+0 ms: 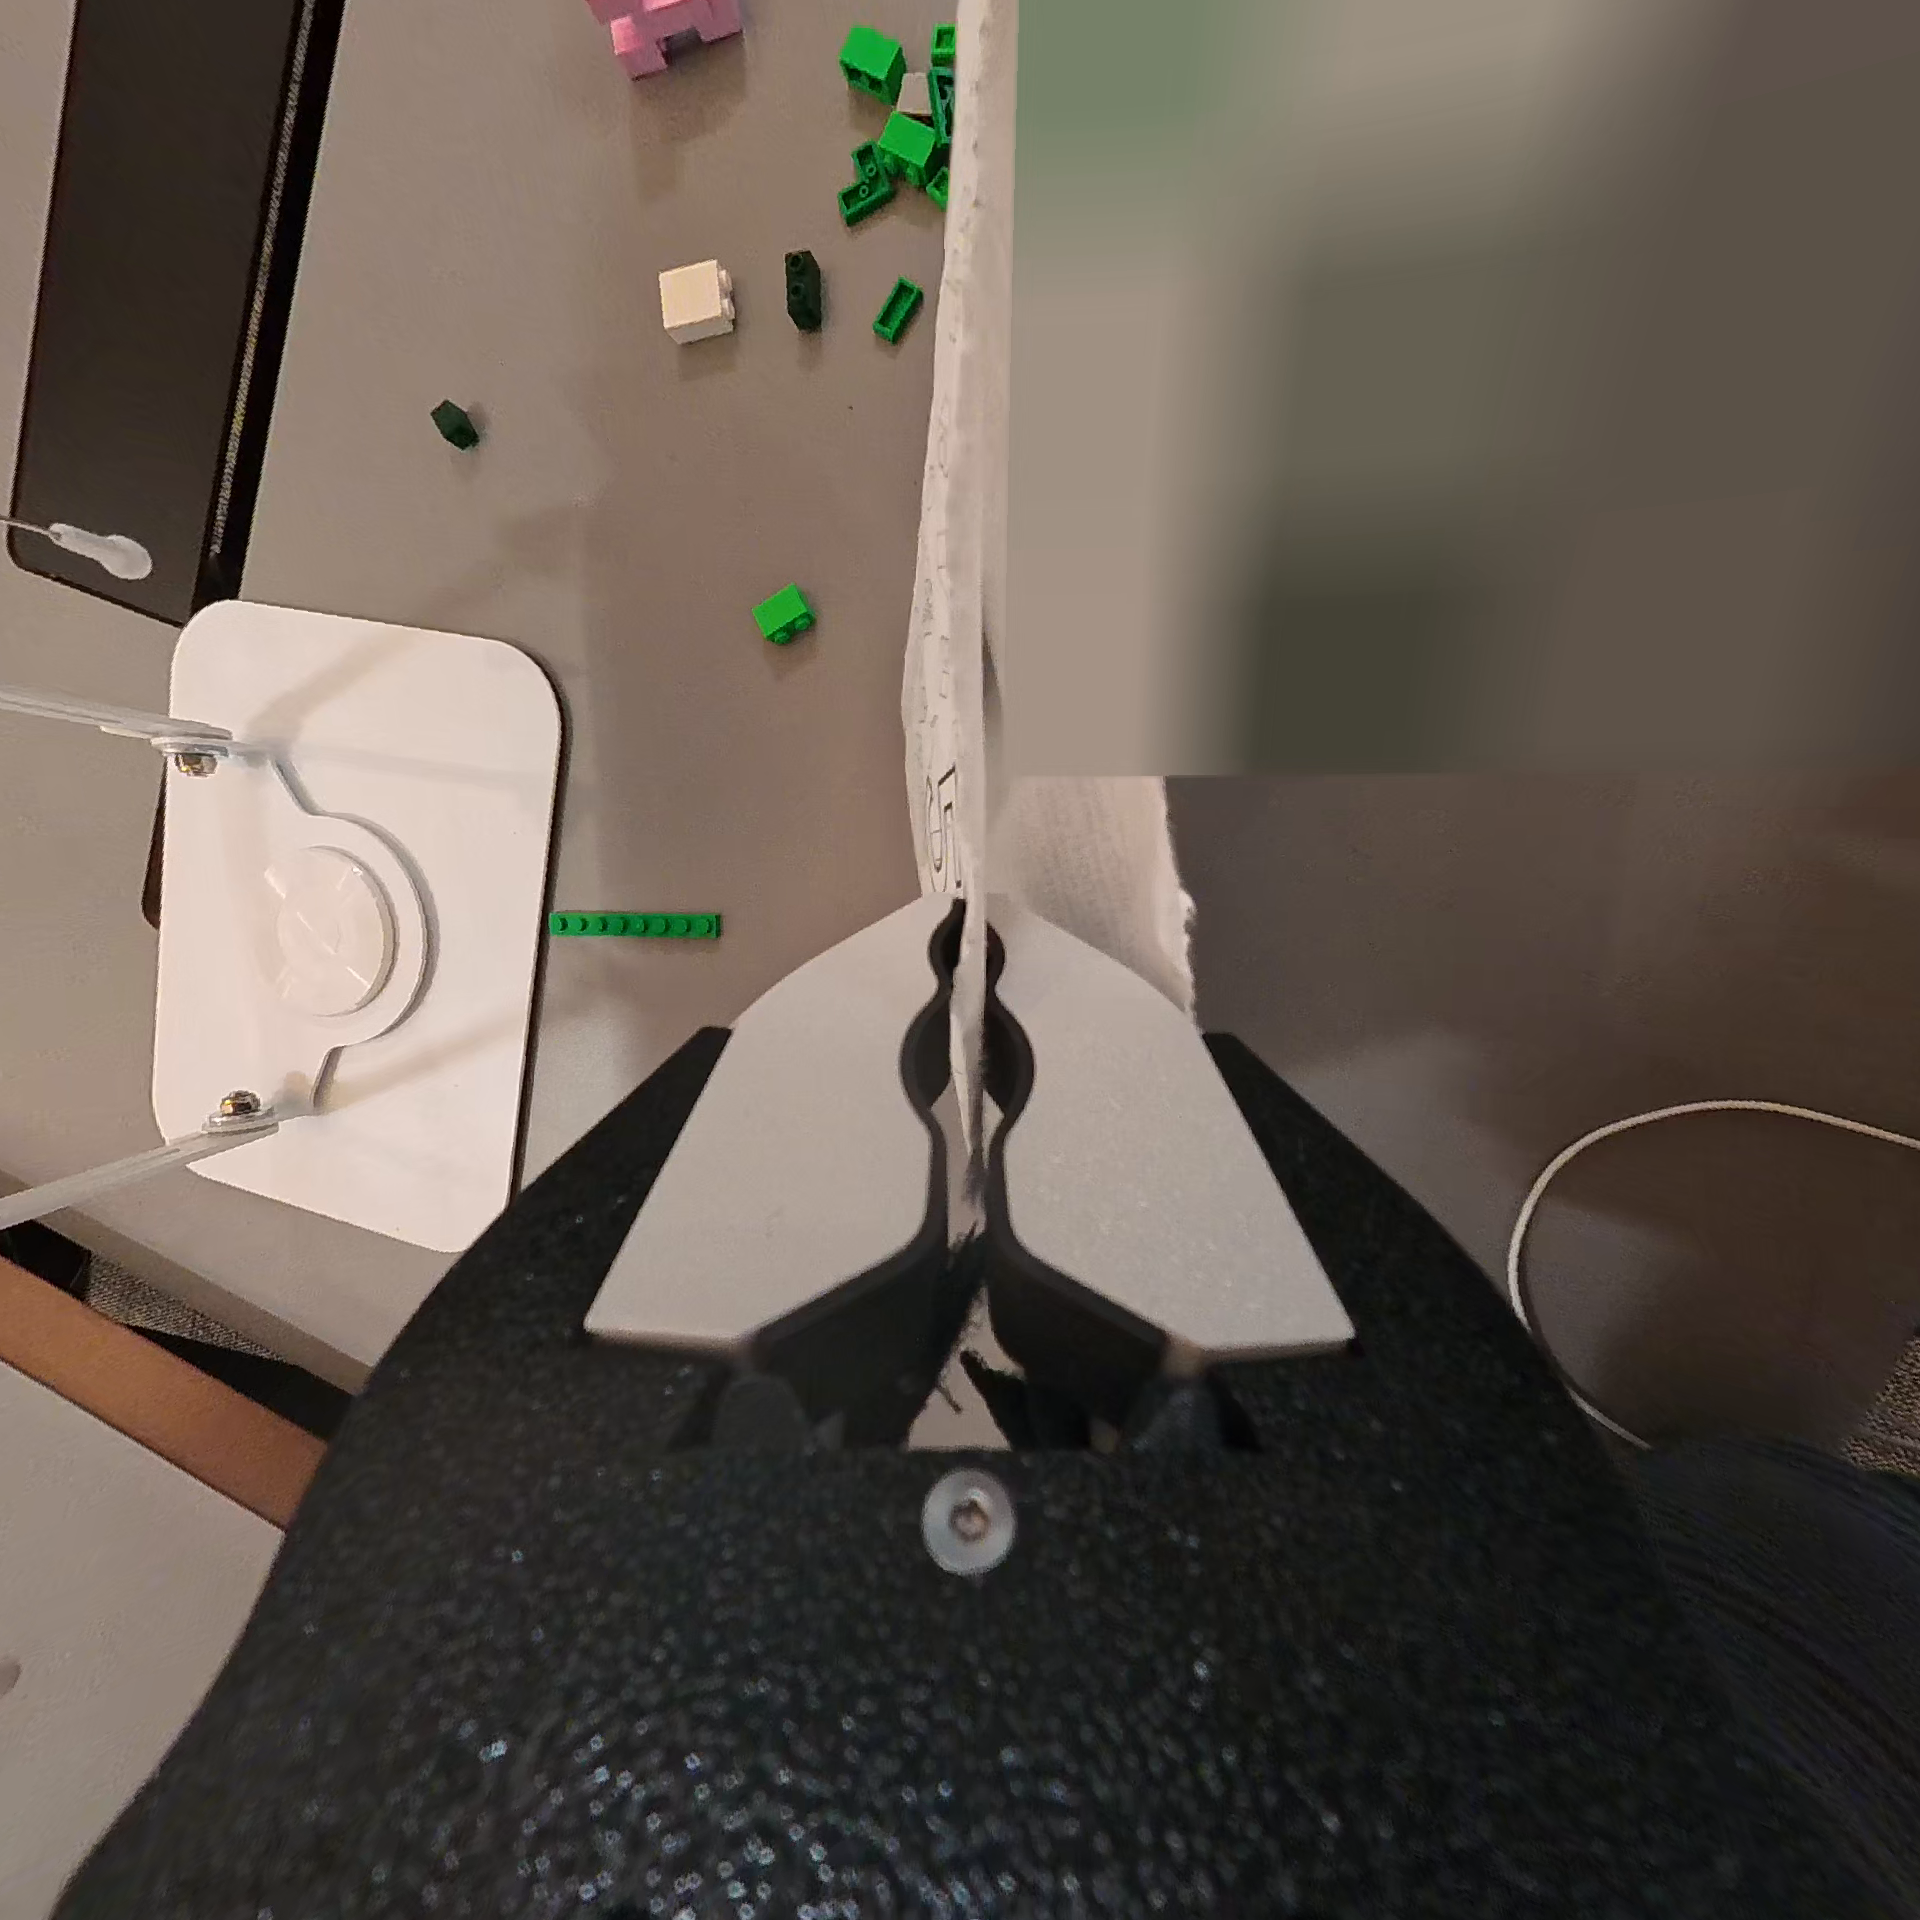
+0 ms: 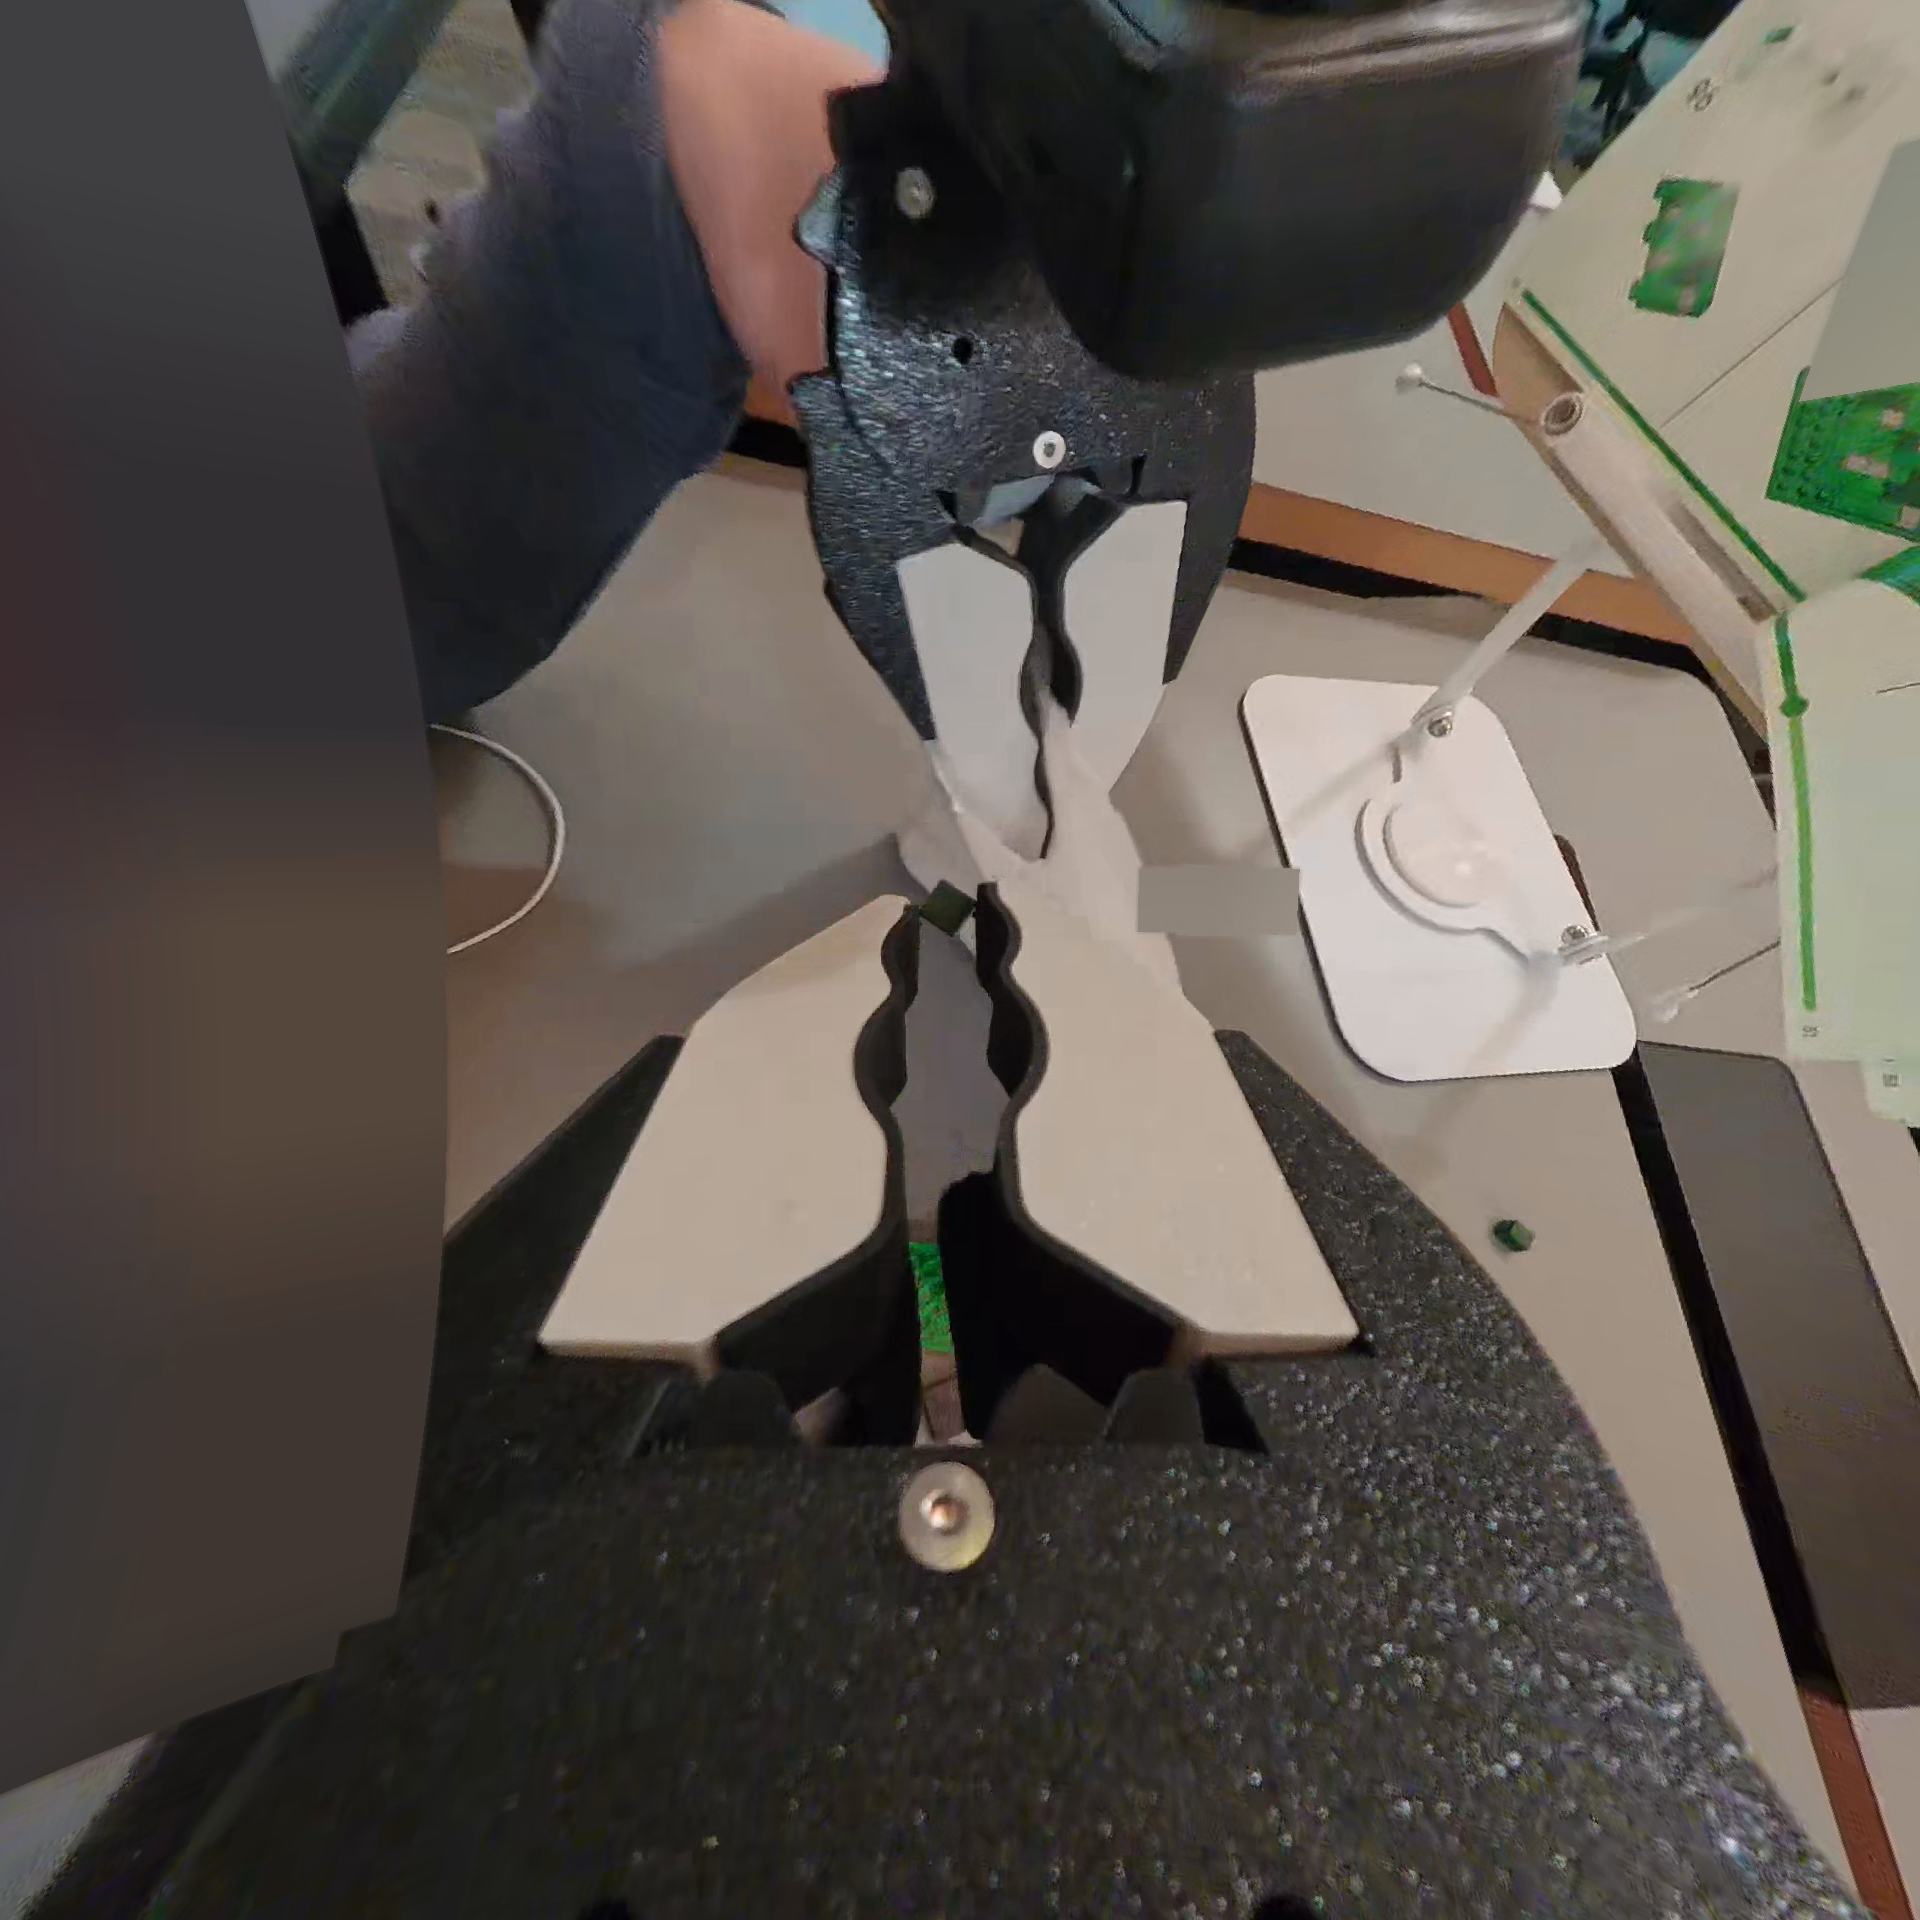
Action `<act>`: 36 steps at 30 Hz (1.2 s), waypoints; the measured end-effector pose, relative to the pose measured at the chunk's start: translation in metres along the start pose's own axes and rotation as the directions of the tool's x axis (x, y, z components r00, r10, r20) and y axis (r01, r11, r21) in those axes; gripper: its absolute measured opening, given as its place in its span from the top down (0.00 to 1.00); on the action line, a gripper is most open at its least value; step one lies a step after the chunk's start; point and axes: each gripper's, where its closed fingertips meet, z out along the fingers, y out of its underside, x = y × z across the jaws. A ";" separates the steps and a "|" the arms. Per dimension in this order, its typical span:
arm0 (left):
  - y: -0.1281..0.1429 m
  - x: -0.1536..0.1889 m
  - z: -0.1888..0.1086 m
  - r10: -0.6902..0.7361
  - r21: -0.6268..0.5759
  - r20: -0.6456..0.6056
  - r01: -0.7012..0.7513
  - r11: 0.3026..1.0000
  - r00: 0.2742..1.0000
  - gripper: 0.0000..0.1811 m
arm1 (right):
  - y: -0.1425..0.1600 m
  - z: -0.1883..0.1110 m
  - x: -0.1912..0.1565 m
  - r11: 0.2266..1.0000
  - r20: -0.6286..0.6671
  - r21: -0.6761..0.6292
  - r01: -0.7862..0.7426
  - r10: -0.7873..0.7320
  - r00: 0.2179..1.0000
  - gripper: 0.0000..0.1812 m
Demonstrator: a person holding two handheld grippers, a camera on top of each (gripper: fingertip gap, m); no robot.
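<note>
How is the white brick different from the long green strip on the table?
The white brick is chunky and box-shaped; the long green strip is thin and flat. The white brick lies farther from the left gripper, near the green pile; the strip lies closer, beside the white stand base. Both are toy building pieces lying loose on the grey table.

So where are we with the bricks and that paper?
Done: only a pink block cluster looks assembled. In hand: the left tool is clamped on the white paper, and the right tool pinches a dark green brick at its tips. Left: green bricks, a white brick and a green strip lie loose on the table.
</note>
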 end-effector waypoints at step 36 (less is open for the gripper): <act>-0.001 0.000 0.000 -0.002 0.011 -0.007 0.002 1.000 1.000 1.00 | 0.055 -0.043 0.023 0.989 -0.341 -0.068 -0.133 0.103 0.934 0.91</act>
